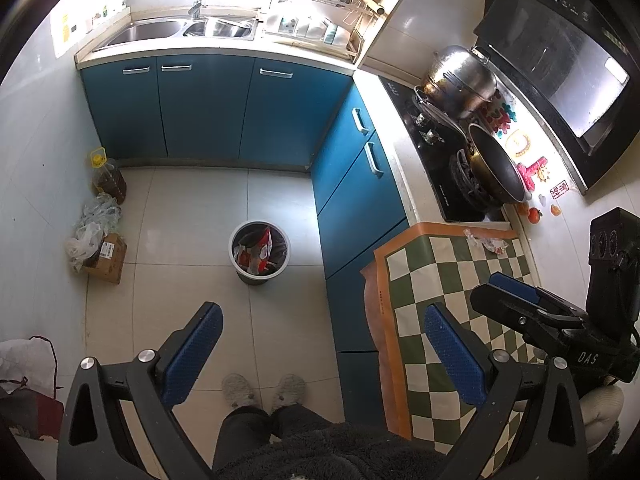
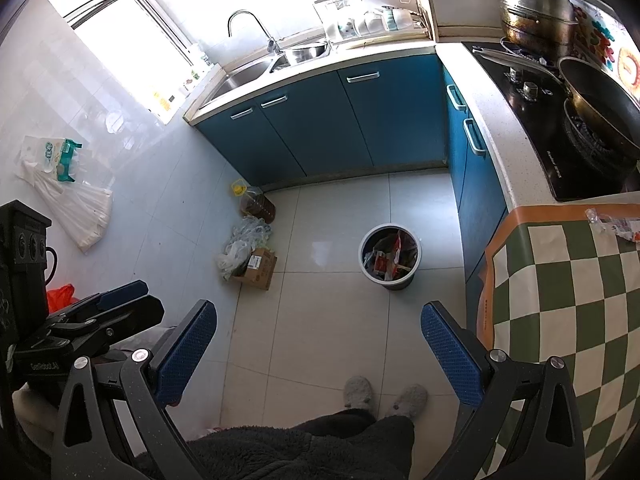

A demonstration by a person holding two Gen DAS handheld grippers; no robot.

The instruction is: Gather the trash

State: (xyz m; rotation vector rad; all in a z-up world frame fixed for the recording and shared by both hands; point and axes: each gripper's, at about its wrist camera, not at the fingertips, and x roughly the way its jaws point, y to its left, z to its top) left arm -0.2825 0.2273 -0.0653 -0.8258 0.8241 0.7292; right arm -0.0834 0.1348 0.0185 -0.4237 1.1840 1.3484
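A round grey trash bin (image 1: 259,254) stands on the tiled floor, holding red and white wrappers; it also shows in the right wrist view (image 2: 390,256). Crumpled clear and red wrappers (image 1: 486,242) lie on the green checked cloth (image 1: 440,280) on the counter, also seen in the right wrist view (image 2: 614,224). My left gripper (image 1: 322,344) is open and empty, high above the floor. My right gripper (image 2: 320,342) is open and empty too, over the floor; it shows from the side in the left wrist view (image 1: 516,300).
Blue cabinets (image 1: 208,108) run under the sink (image 1: 176,30) and along the stove counter with a wok (image 1: 496,164) and steel pot (image 1: 460,80). A cardboard box with plastic bags (image 1: 100,248) and an oil bottle (image 1: 108,178) sit by the left wall. My slippers (image 1: 264,390) are below.
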